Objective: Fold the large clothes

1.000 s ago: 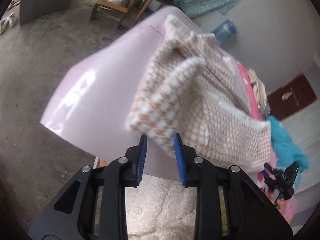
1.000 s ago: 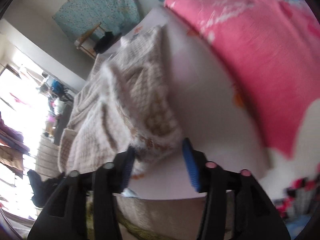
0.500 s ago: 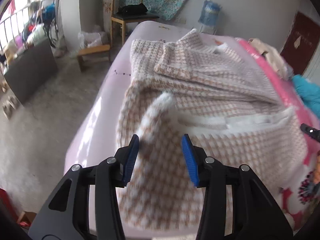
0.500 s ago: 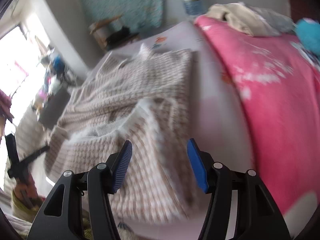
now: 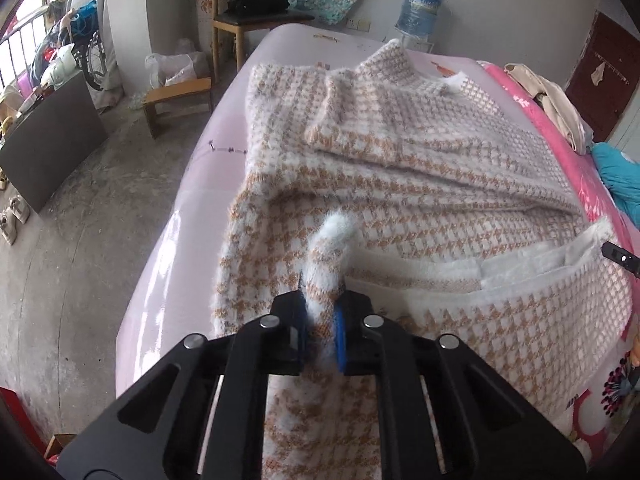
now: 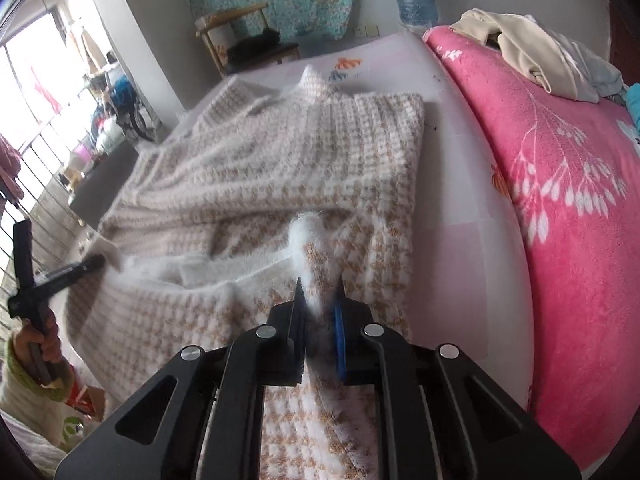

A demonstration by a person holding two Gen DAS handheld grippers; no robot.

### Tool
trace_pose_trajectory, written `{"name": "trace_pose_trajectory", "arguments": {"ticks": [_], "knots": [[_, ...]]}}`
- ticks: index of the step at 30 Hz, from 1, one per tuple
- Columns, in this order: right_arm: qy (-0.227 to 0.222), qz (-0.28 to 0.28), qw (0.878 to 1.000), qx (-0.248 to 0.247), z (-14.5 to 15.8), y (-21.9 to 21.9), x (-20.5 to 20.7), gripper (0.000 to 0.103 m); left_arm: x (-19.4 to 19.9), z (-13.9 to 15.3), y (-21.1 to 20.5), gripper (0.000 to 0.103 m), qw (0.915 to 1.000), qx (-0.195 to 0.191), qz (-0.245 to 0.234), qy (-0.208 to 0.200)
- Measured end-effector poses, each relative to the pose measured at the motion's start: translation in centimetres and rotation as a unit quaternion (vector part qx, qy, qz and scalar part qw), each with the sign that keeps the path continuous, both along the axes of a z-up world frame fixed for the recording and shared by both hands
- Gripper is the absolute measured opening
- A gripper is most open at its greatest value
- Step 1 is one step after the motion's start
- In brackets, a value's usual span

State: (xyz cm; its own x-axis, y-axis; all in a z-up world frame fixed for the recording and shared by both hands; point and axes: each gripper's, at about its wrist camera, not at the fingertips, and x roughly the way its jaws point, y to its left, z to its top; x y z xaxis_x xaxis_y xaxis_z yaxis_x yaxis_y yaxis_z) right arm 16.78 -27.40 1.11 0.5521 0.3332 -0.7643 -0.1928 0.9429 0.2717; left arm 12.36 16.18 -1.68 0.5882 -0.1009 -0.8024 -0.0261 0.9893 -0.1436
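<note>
A fuzzy cream-and-tan houndstooth sweater [image 5: 420, 168] lies spread on the pale pink bed [image 5: 188, 216], its near part folded back so the white hem band shows. My left gripper [image 5: 320, 312] is shut on a pinched-up ridge of the sweater's left near corner. In the right wrist view the same sweater [image 6: 320, 160] fills the middle, and my right gripper [image 6: 318, 314] is shut on a bunched corner of its right near edge. The left gripper [image 6: 86, 262] shows at the far left, held by a hand in a green-cuffed sleeve [image 6: 36, 344].
A pink floral blanket [image 6: 560, 200] covers the bed's right side, with a heap of beige clothes [image 6: 532, 48] on it. A wooden chair [image 5: 248, 16], a low stool [image 5: 176, 100], a dark board [image 5: 44, 140] and a water jug [image 5: 418, 12] stand on the concrete floor beyond.
Both grippers swung round over the bed, stood open over the sweater half a second ago, and have now shut on its near corners.
</note>
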Motion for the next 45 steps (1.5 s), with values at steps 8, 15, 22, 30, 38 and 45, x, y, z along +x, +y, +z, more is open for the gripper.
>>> {"name": "trace_pose_trajectory", "arguments": {"ticks": [8,15,22,30,38,45], "knots": [[-0.11,-0.019,0.994,0.015,6.3,-0.3,0.3,0.009,0.9,7.3,-0.2,0.009,0.9909,0.018,-0.003,-0.134],[-0.067,-0.031,0.997,0.009,2.5,-0.6,2.9,0.009,3.9,4.0,-0.2,0.009,0.9965,0.017,-0.006,-0.082],[0.023,-0.038,0.999,0.007,-3.8,-1.1,4.7,0.012,4.8,-1.3,0.3,0.018,0.9996,0.019,0.002,-0.022],[-0.017,-0.047,0.999,0.018,0.9,-1.8,2.0,0.053,1.3,3.1,0.8,0.039,0.995,0.011,0.015,-0.098],[0.062,0.032,0.997,0.041,-2.6,4.0,3.7,0.055,2.2,0.2,-4.5,0.039,0.9945,-0.063,-0.083,-0.005],[0.067,0.049,0.996,0.022,-4.1,5.8,4.1,0.012,2.0,-1.4,-6.4,0.011,0.9971,-0.001,-0.074,-0.019]]}}
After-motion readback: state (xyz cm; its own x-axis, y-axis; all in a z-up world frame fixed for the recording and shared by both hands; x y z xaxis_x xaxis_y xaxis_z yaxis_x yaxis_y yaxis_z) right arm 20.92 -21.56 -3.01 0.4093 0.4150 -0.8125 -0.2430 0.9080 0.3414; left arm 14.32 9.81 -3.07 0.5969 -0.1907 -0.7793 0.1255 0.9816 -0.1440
